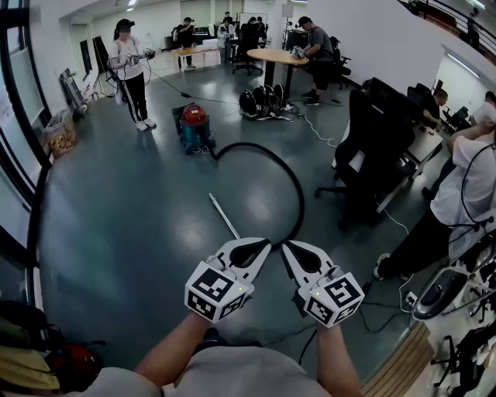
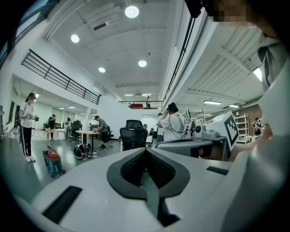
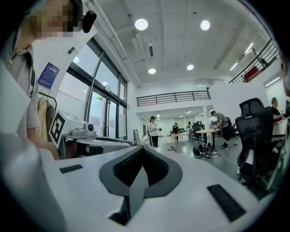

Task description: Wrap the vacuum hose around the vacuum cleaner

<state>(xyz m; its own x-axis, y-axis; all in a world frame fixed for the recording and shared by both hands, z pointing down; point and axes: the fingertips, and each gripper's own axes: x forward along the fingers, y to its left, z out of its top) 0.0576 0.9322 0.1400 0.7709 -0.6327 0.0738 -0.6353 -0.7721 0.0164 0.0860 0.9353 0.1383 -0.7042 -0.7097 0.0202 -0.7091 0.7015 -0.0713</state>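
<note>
1. Both the left gripper (image 1: 261, 246) and the right gripper (image 1: 289, 248) have their fingers (image 2: 129, 170) pressed together, holding nothing.
2. I see the vacuum cleaner (image 1: 194, 124) standing well ahead on the floor (image 1: 124, 225).
3. The black vacuum hose (image 1: 291, 182) loops from it toward me, and its near end seems to pass beneath the grippers.

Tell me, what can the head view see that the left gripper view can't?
Only the head view: the black hose curling across the floor, and a metal tube lying near it. Only the left gripper view: the round ceiling lights and the balcony railing up high. Both: the vacuum cleaner with its red top, a standing person in a white top, and the left gripper, shut with nothing in it.
</note>
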